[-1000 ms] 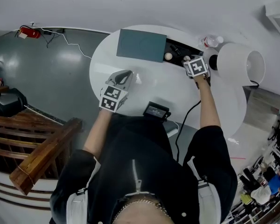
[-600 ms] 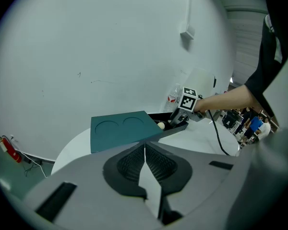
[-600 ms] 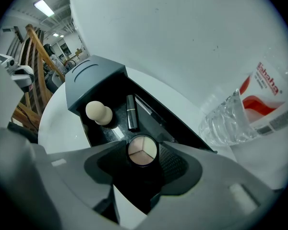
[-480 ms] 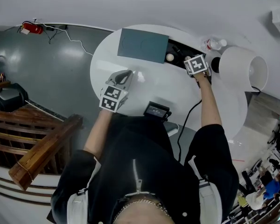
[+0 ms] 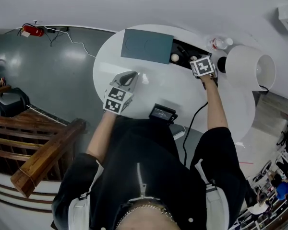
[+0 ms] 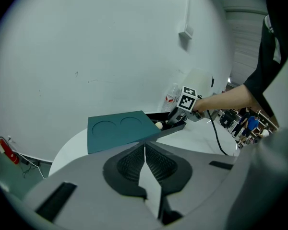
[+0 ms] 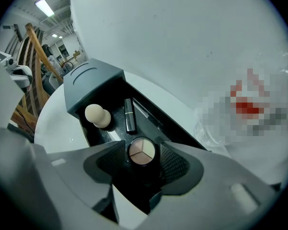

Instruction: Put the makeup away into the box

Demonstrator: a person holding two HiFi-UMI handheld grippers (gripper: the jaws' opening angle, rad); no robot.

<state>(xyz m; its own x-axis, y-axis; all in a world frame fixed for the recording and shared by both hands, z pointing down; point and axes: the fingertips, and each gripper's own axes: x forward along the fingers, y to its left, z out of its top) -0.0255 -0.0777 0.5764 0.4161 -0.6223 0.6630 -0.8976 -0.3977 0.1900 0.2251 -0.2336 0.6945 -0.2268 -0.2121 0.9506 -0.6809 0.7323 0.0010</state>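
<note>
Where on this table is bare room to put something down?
Free: the table between teal lid, left gripper and black device. Crowded: the open end of the box, with sponge, lipstick and the compact in the right gripper.

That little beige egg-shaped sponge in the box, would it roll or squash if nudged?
The sponge looks rounded with a narrow waist, so it would probably wobble or roll rather than slide. Its matte, foam-like surface suggests it is soft and light, likely squashing if squeezed. The box walls should stop it.
</note>
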